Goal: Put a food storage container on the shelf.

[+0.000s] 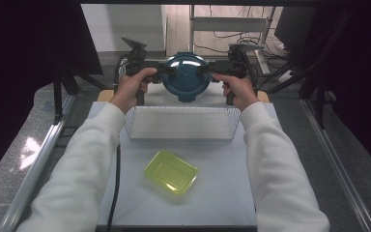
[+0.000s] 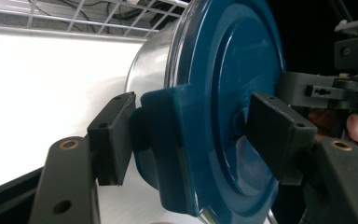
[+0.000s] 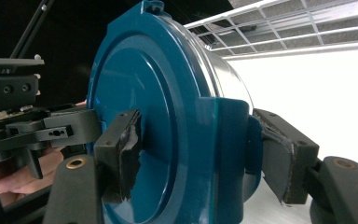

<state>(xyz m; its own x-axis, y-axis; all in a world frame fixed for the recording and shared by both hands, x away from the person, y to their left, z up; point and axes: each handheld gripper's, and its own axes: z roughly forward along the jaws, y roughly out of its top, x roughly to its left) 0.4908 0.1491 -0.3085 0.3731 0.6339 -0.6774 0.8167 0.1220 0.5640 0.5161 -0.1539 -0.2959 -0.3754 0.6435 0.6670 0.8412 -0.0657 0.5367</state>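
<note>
The person wears long white sleeves [image 1: 84, 159]. Both grippers are black, with brass-coloured bushings [image 2: 68, 144], small screws and a black cable [image 1: 114, 183].

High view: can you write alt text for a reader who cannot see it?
A person lifts a round blue lidded container on its side between the left claw and right claw, above a white wire basket. Nearer the person, a yellow-green plastic tray lies on the white table.
</note>
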